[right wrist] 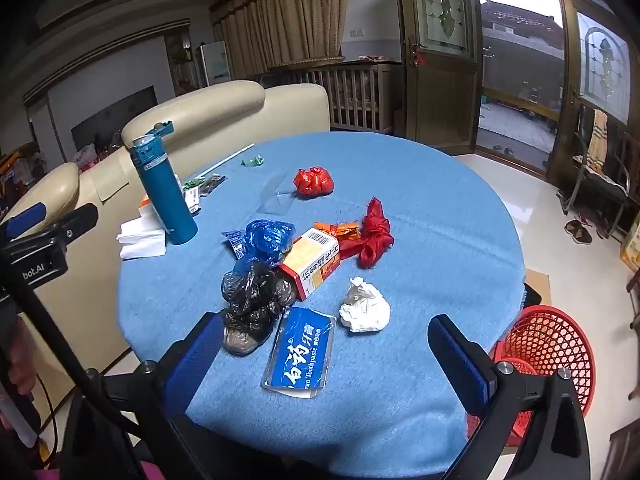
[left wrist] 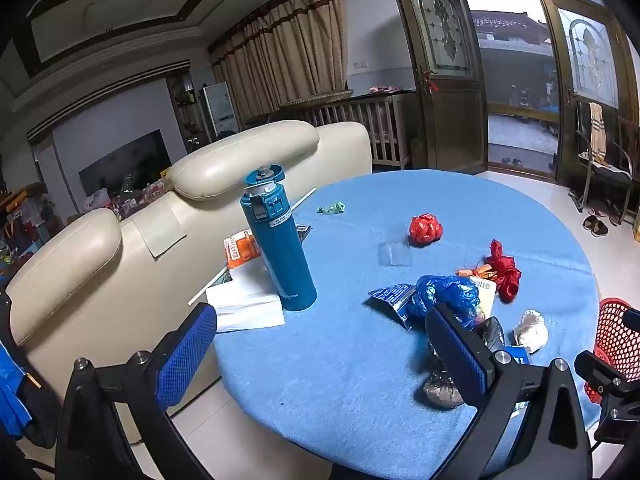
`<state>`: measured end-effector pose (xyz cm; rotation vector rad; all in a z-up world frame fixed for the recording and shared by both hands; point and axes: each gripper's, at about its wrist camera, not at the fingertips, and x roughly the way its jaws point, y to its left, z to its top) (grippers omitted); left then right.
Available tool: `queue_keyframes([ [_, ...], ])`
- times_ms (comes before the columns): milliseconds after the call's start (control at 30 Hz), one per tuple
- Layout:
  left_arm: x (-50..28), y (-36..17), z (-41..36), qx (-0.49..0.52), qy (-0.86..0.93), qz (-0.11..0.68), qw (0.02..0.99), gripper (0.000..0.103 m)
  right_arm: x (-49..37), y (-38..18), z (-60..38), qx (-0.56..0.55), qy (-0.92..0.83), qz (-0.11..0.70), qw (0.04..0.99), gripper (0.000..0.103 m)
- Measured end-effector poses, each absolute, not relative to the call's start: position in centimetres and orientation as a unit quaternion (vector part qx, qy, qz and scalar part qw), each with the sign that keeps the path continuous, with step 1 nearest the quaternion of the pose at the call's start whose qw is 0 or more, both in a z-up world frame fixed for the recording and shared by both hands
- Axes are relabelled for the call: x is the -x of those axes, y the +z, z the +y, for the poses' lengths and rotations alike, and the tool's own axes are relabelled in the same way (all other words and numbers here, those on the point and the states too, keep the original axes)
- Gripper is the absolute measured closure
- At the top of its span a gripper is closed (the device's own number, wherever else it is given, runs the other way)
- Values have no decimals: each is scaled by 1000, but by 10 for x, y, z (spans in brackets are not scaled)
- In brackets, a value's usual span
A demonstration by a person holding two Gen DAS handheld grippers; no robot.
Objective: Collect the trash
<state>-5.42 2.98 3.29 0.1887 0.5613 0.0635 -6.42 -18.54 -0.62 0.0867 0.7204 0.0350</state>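
A round table under a fuzzy blue cloth (right wrist: 420, 208) carries scattered litter: a crinkled black plastic bag (right wrist: 252, 300), a shiny blue plastic bag (right wrist: 266, 240), a flattened blue toothpaste box (right wrist: 302, 354), an orange-and-white carton (right wrist: 314, 262), a crumpled white paper wad (right wrist: 364, 312) and two red wrappers, all near the middle. A tall teal metal flask (right wrist: 164, 192) stands upright at far left. The red plastic mesh basket (right wrist: 548, 348) sits right of the table, its contents hidden. The left gripper (left wrist: 320, 344) and right gripper (right wrist: 332, 364) hang spread wide, pinching nothing.
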Motion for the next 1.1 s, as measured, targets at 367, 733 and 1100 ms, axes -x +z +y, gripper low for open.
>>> queue_keyframes([
  [367,53,29,30,-95,32,281,954,0,62,-9,-183,-44,19,355,934,0],
  [733,53,27,31,-95,32,284,953,0,61,-13,-183,-47,24,362,931,0],
  [1100,51,25,32,-94,32,288,952,0,60,-15,-180,-49,28,366,929,0],
])
